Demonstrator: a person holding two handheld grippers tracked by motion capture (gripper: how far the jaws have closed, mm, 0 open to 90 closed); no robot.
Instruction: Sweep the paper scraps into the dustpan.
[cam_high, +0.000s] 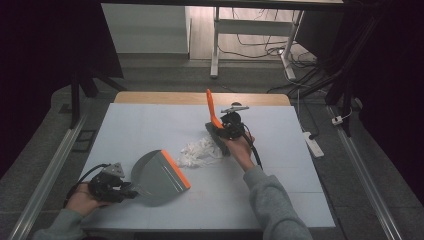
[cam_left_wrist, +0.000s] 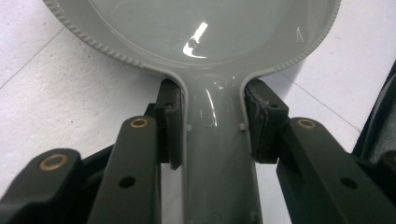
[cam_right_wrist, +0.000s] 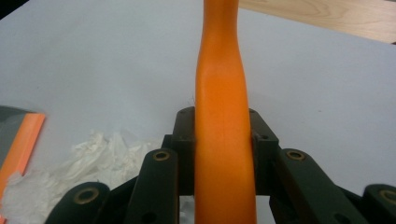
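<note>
A grey dustpan (cam_high: 159, 178) with an orange lip lies on the table at the front left. My left gripper (cam_high: 131, 192) is shut on its handle (cam_left_wrist: 217, 154), both pads pressing the handle's sides. A brush with an orange handle (cam_high: 212, 107) and dark bristles stands tilted near the table's middle. My right gripper (cam_high: 227, 131) is shut on that orange handle (cam_right_wrist: 224, 140). A pile of crumpled white paper (cam_high: 201, 151) lies between the brush and the dustpan's lip, and the same white paper (cam_right_wrist: 88, 165) lies left of the jaws in the right gripper view.
The pale blue table top (cam_high: 150, 125) has a wooden far edge (cam_high: 200, 98). Beyond it stand a white desk frame (cam_high: 216, 45) and loose cables on the floor. A white power strip (cam_high: 313, 143) lies on the floor right of the table.
</note>
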